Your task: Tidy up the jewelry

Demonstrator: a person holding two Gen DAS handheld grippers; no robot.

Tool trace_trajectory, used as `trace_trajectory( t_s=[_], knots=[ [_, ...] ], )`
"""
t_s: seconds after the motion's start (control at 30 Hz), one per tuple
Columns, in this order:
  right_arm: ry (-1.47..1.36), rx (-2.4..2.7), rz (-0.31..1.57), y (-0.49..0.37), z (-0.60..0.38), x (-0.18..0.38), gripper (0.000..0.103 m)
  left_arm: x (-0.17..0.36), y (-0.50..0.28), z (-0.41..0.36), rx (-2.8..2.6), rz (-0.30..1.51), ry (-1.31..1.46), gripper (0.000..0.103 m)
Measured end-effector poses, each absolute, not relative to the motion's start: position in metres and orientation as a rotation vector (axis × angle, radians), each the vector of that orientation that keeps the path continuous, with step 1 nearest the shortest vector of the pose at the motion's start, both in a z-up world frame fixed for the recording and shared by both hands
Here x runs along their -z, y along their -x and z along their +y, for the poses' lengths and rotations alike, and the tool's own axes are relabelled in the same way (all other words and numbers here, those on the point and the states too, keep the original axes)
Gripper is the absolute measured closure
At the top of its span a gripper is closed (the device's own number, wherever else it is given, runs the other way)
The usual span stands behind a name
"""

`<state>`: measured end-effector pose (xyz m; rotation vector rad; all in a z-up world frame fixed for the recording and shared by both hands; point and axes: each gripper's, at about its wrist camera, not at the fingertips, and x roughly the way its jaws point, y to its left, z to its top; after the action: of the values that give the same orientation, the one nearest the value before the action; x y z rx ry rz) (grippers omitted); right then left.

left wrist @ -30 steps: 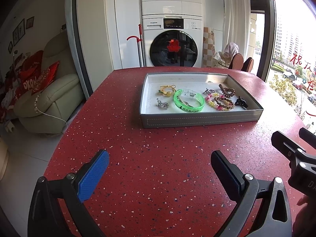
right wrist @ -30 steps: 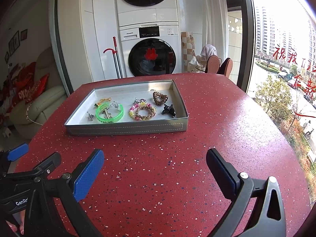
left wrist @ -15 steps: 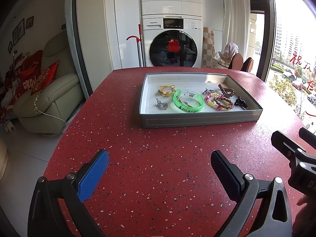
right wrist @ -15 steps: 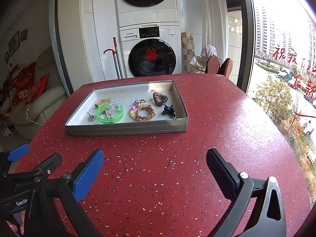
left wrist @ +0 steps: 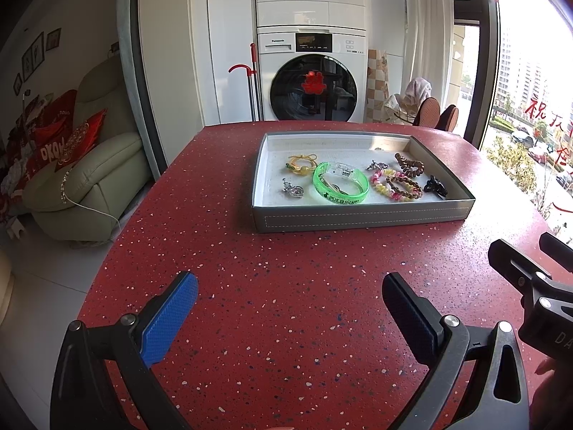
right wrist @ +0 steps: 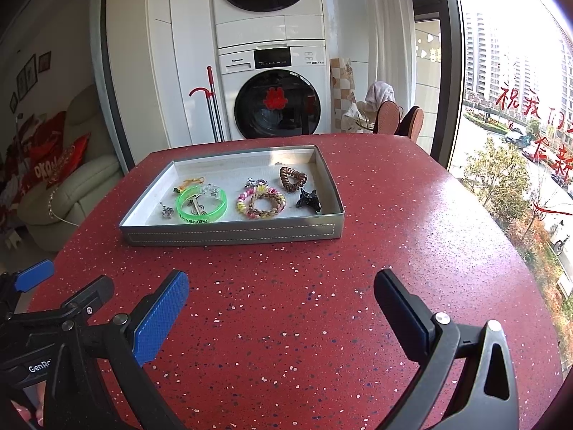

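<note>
Both the left gripper and right gripper hover over the red speckled table, jaws spread wide and empty. At twelve o'clock, the grey tray holds a green bangle, beaded bracelets and a black hair claw.

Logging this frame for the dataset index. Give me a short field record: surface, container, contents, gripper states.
surface: red speckled table
container: shallow grey tray with white lining, on the table
contents: translucent green plastic bangle; pink and yellow beaded bracelet; brown spiral hair tie; black claw clip; yellow cord bracelet; small silver charm
left gripper: open, empty, short of the tray
right gripper: open, empty, short of the tray
</note>
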<state>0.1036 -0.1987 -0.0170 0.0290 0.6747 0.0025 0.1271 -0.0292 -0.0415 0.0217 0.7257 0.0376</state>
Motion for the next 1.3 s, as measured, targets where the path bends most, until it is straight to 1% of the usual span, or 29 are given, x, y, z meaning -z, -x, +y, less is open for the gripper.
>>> trace_trajectory(
  t_s=[1.3],
  knots=[
    [-0.032,-0.002,0.678,-0.1042,-0.1996,0.0177,0.000,0.0446,-0.1282,-0.0255,-0.040,0.738,-0.026,0.000]
  ],
)
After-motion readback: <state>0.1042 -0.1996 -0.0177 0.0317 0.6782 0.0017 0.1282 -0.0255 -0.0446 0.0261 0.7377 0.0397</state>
